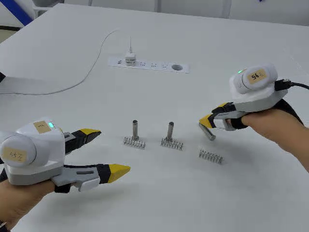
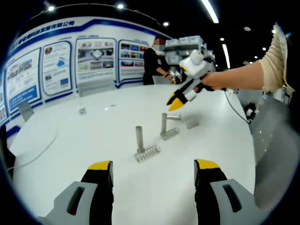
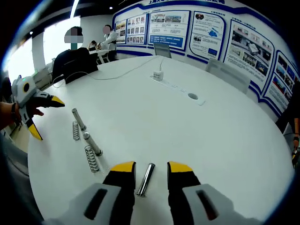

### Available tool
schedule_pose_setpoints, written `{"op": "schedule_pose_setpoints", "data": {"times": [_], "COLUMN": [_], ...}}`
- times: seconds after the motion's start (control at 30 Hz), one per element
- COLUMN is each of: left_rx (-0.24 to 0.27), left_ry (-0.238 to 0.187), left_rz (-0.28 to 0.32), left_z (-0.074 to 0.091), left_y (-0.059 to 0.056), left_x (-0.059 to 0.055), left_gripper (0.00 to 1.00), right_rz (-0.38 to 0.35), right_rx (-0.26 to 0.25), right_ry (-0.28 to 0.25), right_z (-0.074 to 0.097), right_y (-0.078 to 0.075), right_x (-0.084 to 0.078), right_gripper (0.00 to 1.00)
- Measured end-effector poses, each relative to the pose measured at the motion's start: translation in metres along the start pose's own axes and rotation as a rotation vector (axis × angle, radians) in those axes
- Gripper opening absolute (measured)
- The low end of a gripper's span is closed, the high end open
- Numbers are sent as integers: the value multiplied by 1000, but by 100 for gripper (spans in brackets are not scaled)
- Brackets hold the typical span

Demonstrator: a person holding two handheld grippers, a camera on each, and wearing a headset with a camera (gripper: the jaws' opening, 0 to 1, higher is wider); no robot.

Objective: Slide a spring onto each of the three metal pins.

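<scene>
The table is plain white. The pins and springs are bare silver-grey metal. The left gripper and right gripper have white bodies, tan labels, green lights and black fingers tipped yellow. The power strip and cable are white.

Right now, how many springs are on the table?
3 springs, all lying loose on the table: left spring by the left pin, middle spring by the middle pin, right spring alone, near the right tongs. None looks hidden.
</scene>
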State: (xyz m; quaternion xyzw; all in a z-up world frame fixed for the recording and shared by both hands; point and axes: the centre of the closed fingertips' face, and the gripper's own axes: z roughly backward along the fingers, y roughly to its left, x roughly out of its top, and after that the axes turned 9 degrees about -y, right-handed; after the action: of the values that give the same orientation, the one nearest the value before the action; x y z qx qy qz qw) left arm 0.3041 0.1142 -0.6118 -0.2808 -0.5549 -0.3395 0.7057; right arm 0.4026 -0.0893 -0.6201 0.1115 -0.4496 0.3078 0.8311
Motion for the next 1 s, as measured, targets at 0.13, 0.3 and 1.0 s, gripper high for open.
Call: {"op": "schedule_pose_setpoints", "data": {"times": [0.13, 0.3, 1.0], "left_rx": [1, 5, 20], "left_ry": [1, 2, 1], "left_rz": [2, 4, 27], "left_z": [1, 2, 3], "left_y": [0, 1, 4], "left_x": [0, -1, -6], "left_gripper": [71, 70, 69], "right_rz": [-8, -25, -90], "right_rx": [-14, -22, -23], "right_ry": [41, 78, 146], "right_z": [-8, -15, -25], "right_y": [2, 1, -2], "right_x": [-6, -13, -28], "right_gripper": [24, 19, 11]}}
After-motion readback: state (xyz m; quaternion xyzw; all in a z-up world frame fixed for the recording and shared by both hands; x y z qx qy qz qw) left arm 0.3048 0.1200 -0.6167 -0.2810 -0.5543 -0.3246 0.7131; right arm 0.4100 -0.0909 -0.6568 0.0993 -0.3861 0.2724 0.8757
